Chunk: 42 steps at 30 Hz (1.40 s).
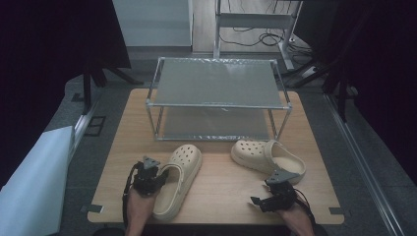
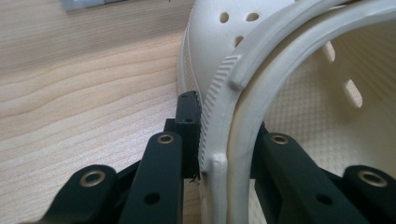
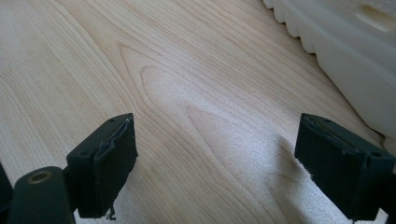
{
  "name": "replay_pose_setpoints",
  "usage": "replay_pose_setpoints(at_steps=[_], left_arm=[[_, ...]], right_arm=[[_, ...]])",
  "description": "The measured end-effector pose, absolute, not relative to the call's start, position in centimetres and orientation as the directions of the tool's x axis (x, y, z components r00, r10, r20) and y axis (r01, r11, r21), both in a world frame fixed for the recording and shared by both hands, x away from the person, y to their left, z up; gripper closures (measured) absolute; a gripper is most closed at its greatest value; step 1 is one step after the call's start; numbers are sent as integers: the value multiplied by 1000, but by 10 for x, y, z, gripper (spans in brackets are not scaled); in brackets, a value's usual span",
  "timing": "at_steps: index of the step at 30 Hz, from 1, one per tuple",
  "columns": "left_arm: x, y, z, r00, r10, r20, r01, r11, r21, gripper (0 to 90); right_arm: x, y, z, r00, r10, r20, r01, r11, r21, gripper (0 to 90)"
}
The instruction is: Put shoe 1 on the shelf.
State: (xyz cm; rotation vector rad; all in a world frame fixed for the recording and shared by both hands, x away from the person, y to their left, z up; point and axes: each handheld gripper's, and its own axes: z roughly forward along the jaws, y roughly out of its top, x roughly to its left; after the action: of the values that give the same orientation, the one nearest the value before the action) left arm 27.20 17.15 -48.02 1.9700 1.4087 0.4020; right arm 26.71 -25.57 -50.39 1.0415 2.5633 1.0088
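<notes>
Cream foam clogs are the business here, two of them lying on the pale wooden table point(image 1: 221, 184) in front of a low metal rack point(image 1: 216, 96) with two grey shelves. Left gripper point(image 1: 158, 173) has bitten in: the left gripper view shows one pad on the ribbed outside of the left clog point(image 2: 261, 79) and the other inside the opening, clamped tight on the thin side wall near the heel strap, a sensible place to pinch since the rim is the only part narrow enough for the jaws. That clog sits near the table's front edge, toe pointing toward the rack, so I'd judge a lift onto a shelf is being set up. Over on the other side, the right gripper point(image 1: 256, 200) hovers low above bare wood with its jaws spread wide and nothing between them, the right clog point(image 1: 268, 158) just beside it, lying across the table with its toe to the left; its scalloped sole edge peeks into the corner of the right gripper view. No brand, label or writing can be read anywhere on clogs, rack or table.
</notes>
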Motion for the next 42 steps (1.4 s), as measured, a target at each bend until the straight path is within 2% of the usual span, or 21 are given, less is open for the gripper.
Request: replay_pose_setpoints(at_steps=[6,9,19,26,32,42], left_arm=[[280,192,-481,349,891,-292,754,-81,652,764],[281,195,-481,343,883,-321,760,-60,647,764],[284,195,-468,356,874,-331,756,-61,652,764],[290,198,-454,365,847,-388,761,-32,647,764],[292,197,-439,367,855,-366,748,-37,663,763],[298,193,-415,410,805,-429,743,-22,669,762]], right_arm=[[268,-255,-504,-737,672,72,541,523,659,126],[268,-256,-504,-738,671,75,541,521,660,127],[268,-255,-505,-736,672,79,543,517,661,128],[268,-255,-505,-738,670,85,547,519,656,129],[268,-255,-505,-738,669,87,548,519,656,129],[268,-255,-506,-741,666,87,549,525,651,129]])
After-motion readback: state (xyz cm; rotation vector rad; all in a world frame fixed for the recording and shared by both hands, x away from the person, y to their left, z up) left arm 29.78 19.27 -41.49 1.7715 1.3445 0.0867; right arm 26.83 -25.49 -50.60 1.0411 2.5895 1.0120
